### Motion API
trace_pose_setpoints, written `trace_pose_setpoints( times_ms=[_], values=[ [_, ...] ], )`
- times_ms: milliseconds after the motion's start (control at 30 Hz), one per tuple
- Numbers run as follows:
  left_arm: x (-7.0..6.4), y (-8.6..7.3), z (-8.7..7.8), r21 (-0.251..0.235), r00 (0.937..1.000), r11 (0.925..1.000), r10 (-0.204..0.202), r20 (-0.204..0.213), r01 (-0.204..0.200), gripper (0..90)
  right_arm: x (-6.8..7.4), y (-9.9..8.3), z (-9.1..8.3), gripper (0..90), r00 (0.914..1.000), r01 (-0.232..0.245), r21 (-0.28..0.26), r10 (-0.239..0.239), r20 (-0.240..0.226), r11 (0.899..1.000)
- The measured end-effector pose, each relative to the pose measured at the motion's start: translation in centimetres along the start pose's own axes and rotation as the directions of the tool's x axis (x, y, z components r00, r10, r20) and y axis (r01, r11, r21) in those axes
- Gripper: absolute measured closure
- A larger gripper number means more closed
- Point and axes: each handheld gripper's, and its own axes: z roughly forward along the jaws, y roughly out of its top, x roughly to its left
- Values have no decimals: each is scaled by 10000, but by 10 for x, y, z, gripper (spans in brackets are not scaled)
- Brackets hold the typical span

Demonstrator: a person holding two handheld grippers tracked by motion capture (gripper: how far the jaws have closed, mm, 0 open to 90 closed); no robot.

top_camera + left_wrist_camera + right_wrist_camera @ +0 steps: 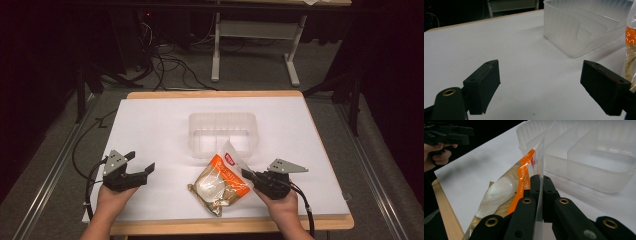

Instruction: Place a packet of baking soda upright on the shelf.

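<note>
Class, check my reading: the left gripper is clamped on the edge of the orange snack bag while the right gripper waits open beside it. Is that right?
Not quite: the sides are swapped. The right gripper is clamped on the clear edge of the snack bag, as the right gripper view shows; the left gripper waits open.

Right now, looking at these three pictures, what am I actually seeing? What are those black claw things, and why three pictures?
A person sits at a white table holding a pistol-like tool in each hand; each ends in two black jaws that pinch. One picture comes from a camera above the table. The other two come from small cameras riding on the tools, looking along their jaws.

On the table stands a clear plastic bin with dividers inside. In front of it lies an orange-and-clear snack bag.

The right gripper is pinched shut on the bag's clear edge. The left gripper is open, jaws wide apart, holding nothing.
</note>
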Motion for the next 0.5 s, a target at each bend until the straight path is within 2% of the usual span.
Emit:
trace_pose_setpoints(
  times_ms=[267,300,400,500],
  values=[
    [0,0,0,35,10000,10000,31,6,-31,166,7,5,-3,900,9993,351,-179,-353,-114,9992],
    [-1,0,0,53,10000,10000,59,-3,-59,166,9,7,-4,900,9986,510,-239,-514,-155,9984],
    [-1,0,1,32,10000,10000,56,6,-56,166,12,9,-6,900,9984,465,-389,-476,-297,9982],
    [-1,0,1,33,10000,10000,59,-2,-59,166,16,13,-7,900,9968,681,-480,-700,-384,9965]
  ],
)
